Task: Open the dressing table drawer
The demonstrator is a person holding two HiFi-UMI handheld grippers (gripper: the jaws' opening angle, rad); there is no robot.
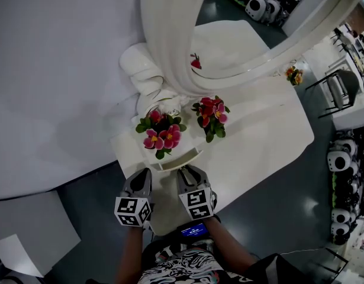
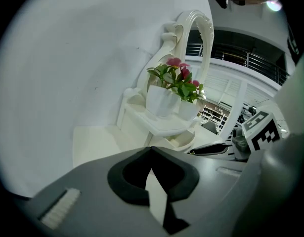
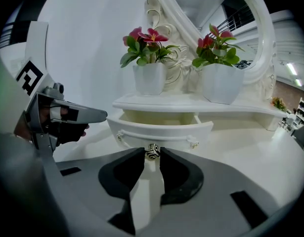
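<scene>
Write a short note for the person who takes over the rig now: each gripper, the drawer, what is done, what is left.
Left gripper: shut, empty, held off to the drawer's left.
Right gripper: shut on the knob at the middle of the drawer front.
Drawer: under the shelf with two flower pots, pulled partly out, so its inside shows.
Done: knob gripped, drawer started.
Left: probably pull it straight out further, then release the knob.
</scene>
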